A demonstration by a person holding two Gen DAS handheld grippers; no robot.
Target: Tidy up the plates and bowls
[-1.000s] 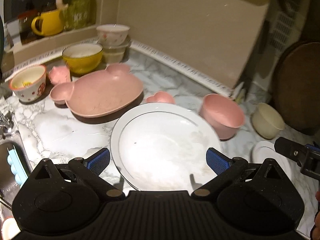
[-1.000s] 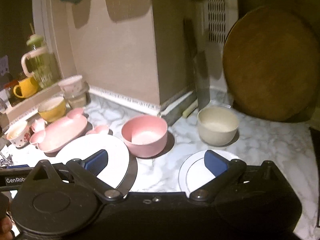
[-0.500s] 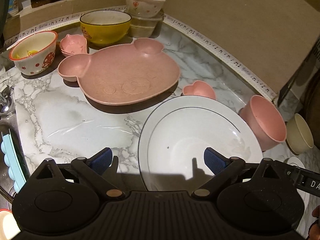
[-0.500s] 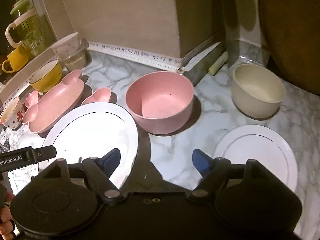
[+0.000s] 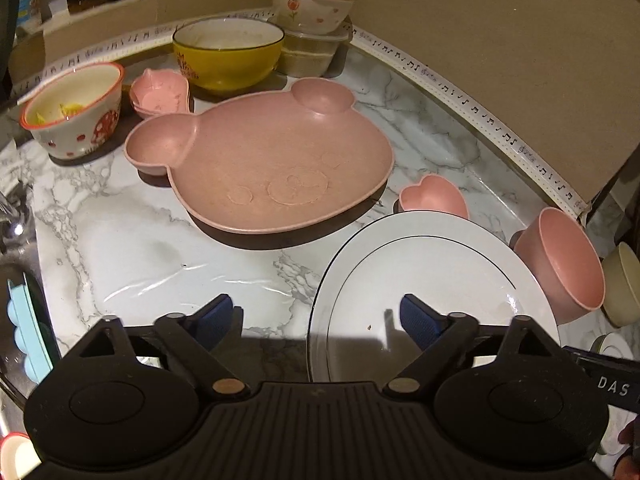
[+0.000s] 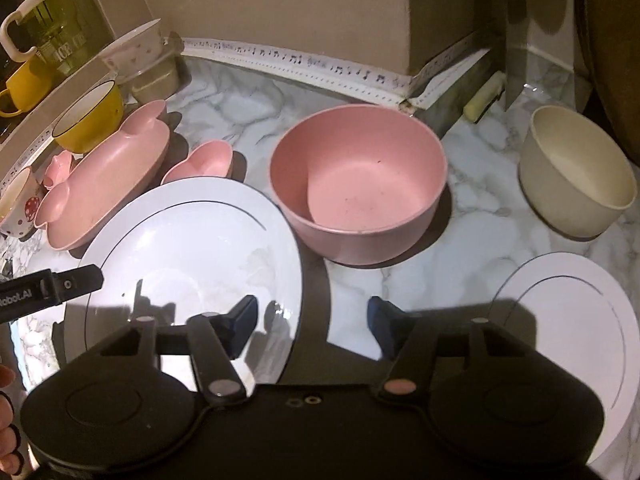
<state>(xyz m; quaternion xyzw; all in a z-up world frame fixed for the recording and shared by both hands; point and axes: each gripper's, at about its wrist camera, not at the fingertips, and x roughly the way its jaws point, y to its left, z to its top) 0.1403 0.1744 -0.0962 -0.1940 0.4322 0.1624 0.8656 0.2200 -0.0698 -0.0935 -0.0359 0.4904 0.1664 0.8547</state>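
Note:
A large white plate (image 5: pixel 432 272) (image 6: pixel 192 248) lies on the marble counter. A pink bear-shaped plate (image 5: pixel 264 164) (image 6: pixel 108 184) lies behind it. A pink bowl (image 6: pixel 356 184) (image 5: pixel 560 264) stands right of the white plate, with a cream bowl (image 6: pixel 576 176) and a smaller white plate (image 6: pixel 576 312) further right. My left gripper (image 5: pixel 316 320) is open, low over the white plate's left rim. My right gripper (image 6: pixel 312 328) is open, over the white plate's right rim, in front of the pink bowl.
A small pink heart dish (image 5: pixel 434 196), a yellow bowl (image 5: pixel 228 56), a mushroom-print bowl (image 5: pixel 74 116), small pink dishes (image 5: pixel 160 94) and a floral bowl on a container (image 5: pixel 312 8) stand at the back. A sink edge (image 5: pixel 20 300) is at the left. A wall corner (image 6: pixel 412 80) juts out behind.
Both grippers have tilted down and moved closer to the counter. The left view has shifted left, so the white plate now sits to its right. Both stay open.

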